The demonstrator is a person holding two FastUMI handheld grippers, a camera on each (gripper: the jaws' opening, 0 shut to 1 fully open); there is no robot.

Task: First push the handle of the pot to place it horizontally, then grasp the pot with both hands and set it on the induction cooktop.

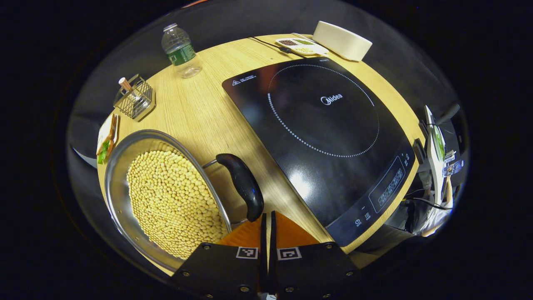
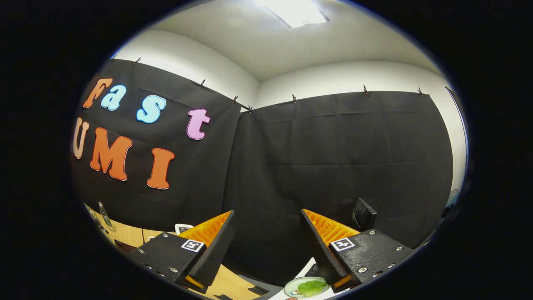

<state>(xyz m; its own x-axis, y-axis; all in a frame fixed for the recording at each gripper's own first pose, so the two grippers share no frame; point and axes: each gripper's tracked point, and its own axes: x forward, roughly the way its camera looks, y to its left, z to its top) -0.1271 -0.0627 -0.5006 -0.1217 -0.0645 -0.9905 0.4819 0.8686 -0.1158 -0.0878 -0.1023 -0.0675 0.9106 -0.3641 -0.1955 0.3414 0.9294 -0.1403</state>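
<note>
A steel pot (image 1: 120, 183) filled with yellow beans (image 1: 175, 204) sits at the near left of the wooden table (image 1: 204, 108). Its black handle (image 1: 243, 185) curves toward the black induction cooktop (image 1: 325, 137), which lies to the right. My left gripper (image 1: 267, 218) is shut with nothing between its fingers; its tips sit right at the near end of the handle. In the right gripper view my right gripper (image 2: 266, 227) is open, raised and facing the booth's cloth wall, holding nothing.
At the table's back stand a water bottle (image 1: 180, 50), a wire rack (image 1: 135, 99), a white round box (image 1: 342, 39) and a small dish of seeds (image 1: 300, 45). A packet (image 1: 107, 137) lies left of the pot. A plate with a green leaf (image 2: 307, 287) shows low down.
</note>
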